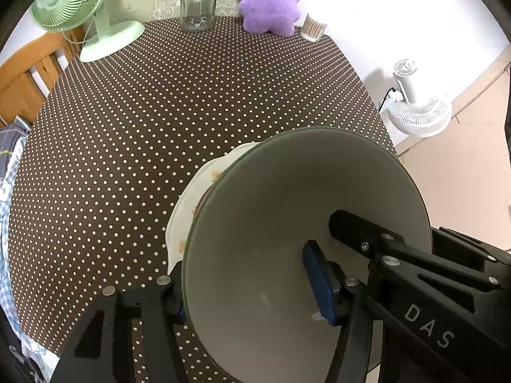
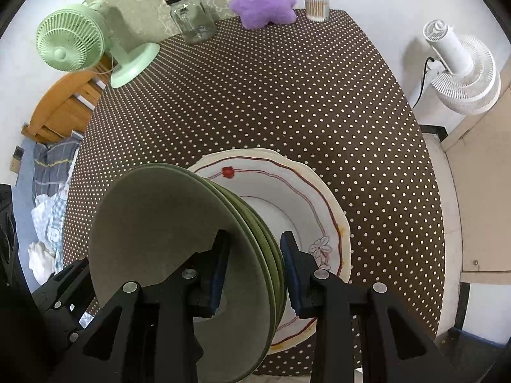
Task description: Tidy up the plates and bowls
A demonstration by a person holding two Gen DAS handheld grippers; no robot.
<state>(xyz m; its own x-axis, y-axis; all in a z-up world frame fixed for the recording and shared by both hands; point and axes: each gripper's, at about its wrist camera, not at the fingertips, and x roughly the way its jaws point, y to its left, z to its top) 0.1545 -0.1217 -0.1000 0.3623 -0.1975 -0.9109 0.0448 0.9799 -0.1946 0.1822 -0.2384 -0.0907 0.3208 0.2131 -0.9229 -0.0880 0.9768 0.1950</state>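
We hold a nested stack of green bowls between both tools at the lower centre of each view, just above the white patterned plate on the dotted tablecloth: the right gripper is clamped across all the rims, and the left gripper grips the opposite wall, one finger inside and one outside. We judge the glazed ceramic stiff, heavy, slick and chip-prone. The rim walls on opposite sides look the soundest hold, keeping the stack level.

Green bowls, a red-trimmed white plate, brown white-dotted tablecloth.
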